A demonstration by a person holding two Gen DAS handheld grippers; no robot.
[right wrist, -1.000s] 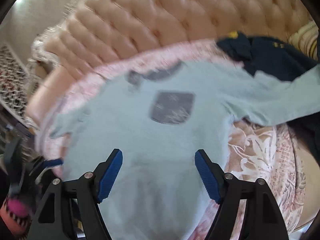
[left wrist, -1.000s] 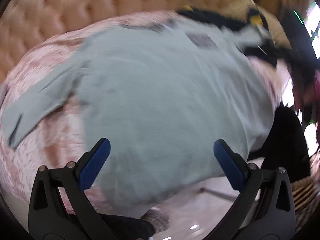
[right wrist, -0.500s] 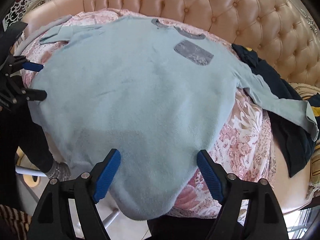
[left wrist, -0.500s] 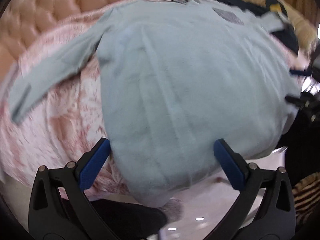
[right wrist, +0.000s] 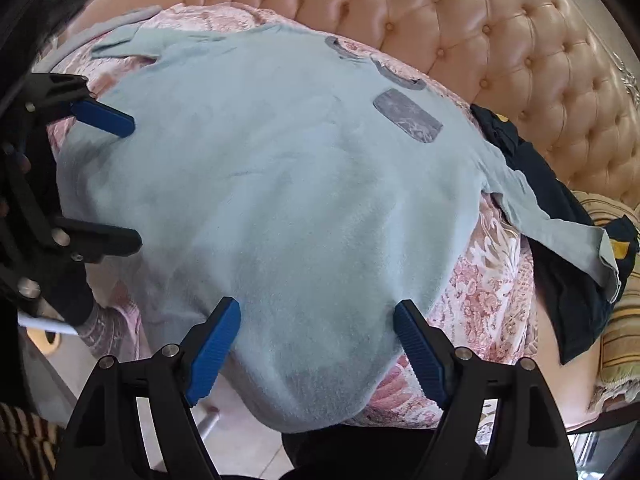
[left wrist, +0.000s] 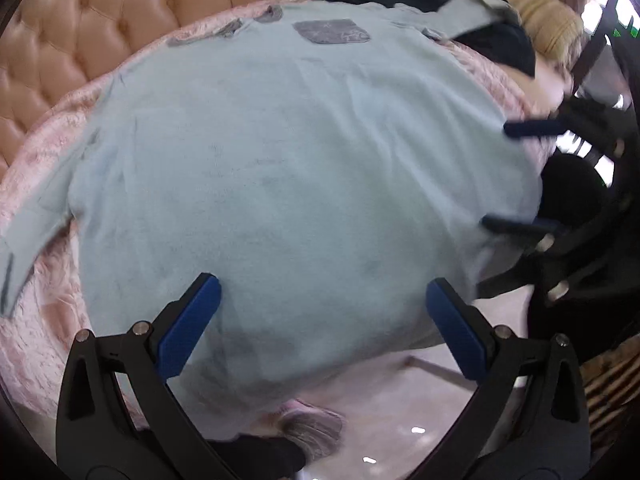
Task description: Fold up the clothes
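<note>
Pale blue long-sleeved shirt (left wrist: 288,168) lies spread flat, front up, on a pink floral cover (right wrist: 492,280) over a tufted peach sofa (right wrist: 500,40). Grey chest pocket (right wrist: 408,116) and grey collar trim face the sofa back; the hem hangs over the front edge of the seat. One sleeve (right wrist: 560,232) runs out sideways over a dark navy garment (right wrist: 568,280) with yellow marks; the other sleeve (left wrist: 36,216) stretches across the cover on the opposite side.

Left gripper (left wrist: 320,320): fingers wide, nothing between the pads; blue pads sit over the hem area near the shirt's side edge. Contact with the cloth can't be told.

Right gripper (right wrist: 318,346): fingers wide and opening; the hem shows between the blue pads but they don't press on it. In the left view its fingers (left wrist: 528,128) reach in over the shirt's far side edge.

A dark-socked foot (left wrist: 272,452) and pale glossy floor (left wrist: 400,420) show below the hem.
</note>
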